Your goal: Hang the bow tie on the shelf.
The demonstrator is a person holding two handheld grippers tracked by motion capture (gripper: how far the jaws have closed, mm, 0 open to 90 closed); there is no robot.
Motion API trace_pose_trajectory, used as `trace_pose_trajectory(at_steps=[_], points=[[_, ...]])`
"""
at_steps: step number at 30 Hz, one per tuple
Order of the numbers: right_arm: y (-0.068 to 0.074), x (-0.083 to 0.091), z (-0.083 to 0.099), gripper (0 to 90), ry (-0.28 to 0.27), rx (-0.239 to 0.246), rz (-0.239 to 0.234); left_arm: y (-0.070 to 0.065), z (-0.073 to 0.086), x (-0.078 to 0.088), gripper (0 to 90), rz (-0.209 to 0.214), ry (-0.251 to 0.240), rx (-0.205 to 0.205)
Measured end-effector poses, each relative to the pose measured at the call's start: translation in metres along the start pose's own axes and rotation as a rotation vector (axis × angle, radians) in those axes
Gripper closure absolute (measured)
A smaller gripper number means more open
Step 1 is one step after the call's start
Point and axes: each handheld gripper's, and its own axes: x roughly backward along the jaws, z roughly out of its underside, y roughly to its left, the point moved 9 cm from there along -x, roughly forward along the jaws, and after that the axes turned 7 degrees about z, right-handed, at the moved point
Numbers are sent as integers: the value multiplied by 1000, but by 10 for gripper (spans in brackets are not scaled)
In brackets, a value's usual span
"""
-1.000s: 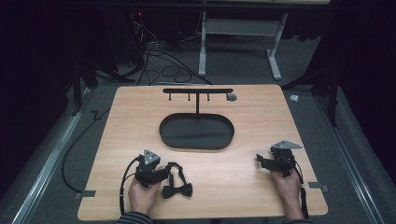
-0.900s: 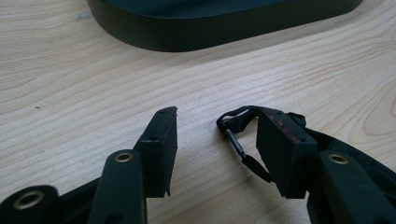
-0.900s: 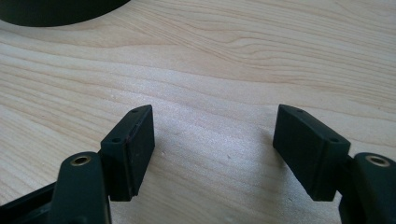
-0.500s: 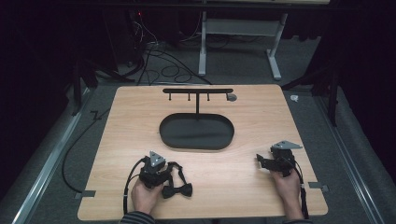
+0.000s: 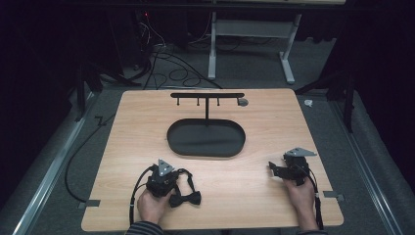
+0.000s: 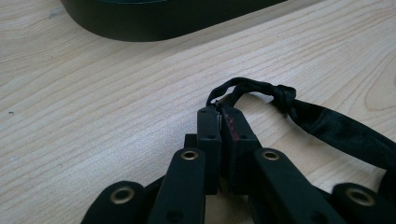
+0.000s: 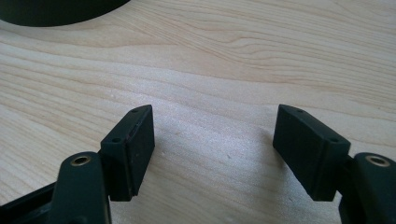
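Left gripper (image 6: 219, 112) down at seven o'clock on the table, jaws pressed together on the thin strap of a black fabric bow tie (image 5: 186, 198), whose bow lies on the wood just to the right of that hand. Right gripper (image 7: 212, 149) at five o'clock, jaws spread wide over bare board, gripping nothing. Beneath them, a pale wood-grain rectangular tabletop (image 5: 264, 196). At centre, a black oval metal tray (image 5: 205, 139) with a slim T-shaped hook rack (image 5: 207, 95) rising at its twelve o'clock edge. Beyond: grey floor, tangled black cables (image 5: 171, 63), white desk legs (image 5: 288, 49), and darkness.
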Motion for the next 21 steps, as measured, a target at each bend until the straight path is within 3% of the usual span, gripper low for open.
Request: trace_pose_trajectory(at_steps=[9, 21], points=[[1, 0, 0, 308, 0, 2, 0, -3, -5, 4, 867, 13, -10, -5], [0, 0, 0, 308, 0, 2, -1, -14, -34, 21, 868, 28, -68, -57]])
